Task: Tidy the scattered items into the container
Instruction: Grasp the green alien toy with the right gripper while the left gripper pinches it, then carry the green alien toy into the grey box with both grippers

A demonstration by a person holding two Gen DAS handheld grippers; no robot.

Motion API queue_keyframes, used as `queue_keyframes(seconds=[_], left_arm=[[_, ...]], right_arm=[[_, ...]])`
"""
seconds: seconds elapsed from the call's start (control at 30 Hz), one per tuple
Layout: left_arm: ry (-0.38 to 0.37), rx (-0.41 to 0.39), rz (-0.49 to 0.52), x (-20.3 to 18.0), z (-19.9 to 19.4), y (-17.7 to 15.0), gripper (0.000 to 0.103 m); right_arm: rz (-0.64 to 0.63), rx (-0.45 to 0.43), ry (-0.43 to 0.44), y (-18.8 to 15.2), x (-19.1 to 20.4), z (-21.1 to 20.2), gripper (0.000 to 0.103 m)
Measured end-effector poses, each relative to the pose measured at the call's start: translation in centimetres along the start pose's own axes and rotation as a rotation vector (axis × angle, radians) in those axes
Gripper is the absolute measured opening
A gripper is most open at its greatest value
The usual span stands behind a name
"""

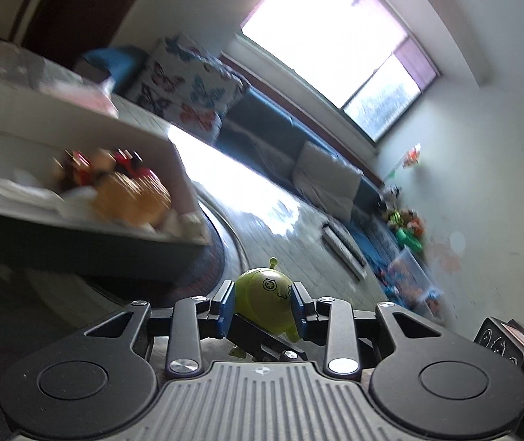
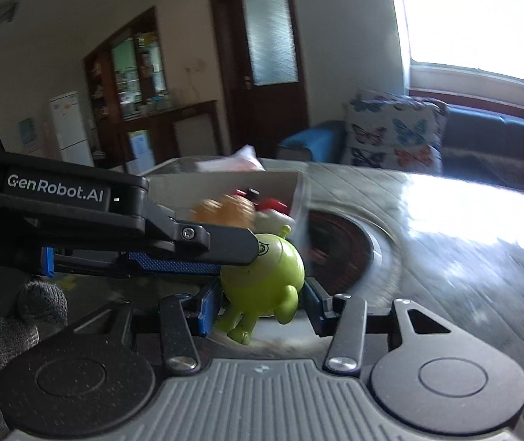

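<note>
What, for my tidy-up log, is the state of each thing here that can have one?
Left gripper: jaws shut on the green toy.
Green toy: lifted, held by its head, not yet in the container.
Right gripper: jaws open, either side of the toy's legs.
White container: open-topped, some toys already inside, blurred.
Door: shut.

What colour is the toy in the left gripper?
Lime green toy with a small drawn face, held in the left gripper; clearest in the left wrist view.
</note>
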State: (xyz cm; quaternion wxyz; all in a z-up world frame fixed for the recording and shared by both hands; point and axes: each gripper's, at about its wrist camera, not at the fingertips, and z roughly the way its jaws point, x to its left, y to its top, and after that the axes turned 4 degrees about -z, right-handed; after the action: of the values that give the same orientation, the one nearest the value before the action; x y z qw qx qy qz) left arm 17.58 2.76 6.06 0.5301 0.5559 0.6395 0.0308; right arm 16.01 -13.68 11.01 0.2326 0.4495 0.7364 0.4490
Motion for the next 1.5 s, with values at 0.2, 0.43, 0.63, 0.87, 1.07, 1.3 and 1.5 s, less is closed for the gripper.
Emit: queue_keyframes(seconds=[0.2, 0.43, 0.63, 0.87, 1.07, 1.3, 1.5], left_arm=[[0.047, -0.094, -0.016, 2.2, -3.5, 3.1, 0.035], [0.101, -0.158, -0.057, 5.9, -5.0, 6.9, 0.035], [0.151, -0.154, -0.093, 9.3, -3.9, 9.0, 0.035], [0.202, -0.118, -0.131, 12.4, -2.0, 9.7, 0.035], [0.235, -0.091, -0.138, 13.5, -0.9, 9.8, 0.035], [0.247, -0.106, -0.140, 13.9, -1.1, 9.9, 0.036], [0.258, -0.107, -0.146, 14.2, -1.4, 9.9, 0.035]], right_arm=[[-0.085, -0.026, 0.070, 3.6, 3.4, 2.5, 0.048], [-0.132, -0.012, 0.145, 7.6, 6.3, 7.2, 0.048], [-0.121, 0.050, 0.197, 9.3, 7.1, 11.8, 0.048], [-0.125, 0.140, 0.227, 8.8, 7.4, 15.9, 0.048], [-0.160, 0.186, 0.223, 8.0, 8.4, 17.8, 0.048], [-0.214, 0.197, 0.213, 8.4, 9.1, 18.5, 0.048], [-0.243, 0.200, 0.213, 8.5, 9.7, 18.8, 0.048]])
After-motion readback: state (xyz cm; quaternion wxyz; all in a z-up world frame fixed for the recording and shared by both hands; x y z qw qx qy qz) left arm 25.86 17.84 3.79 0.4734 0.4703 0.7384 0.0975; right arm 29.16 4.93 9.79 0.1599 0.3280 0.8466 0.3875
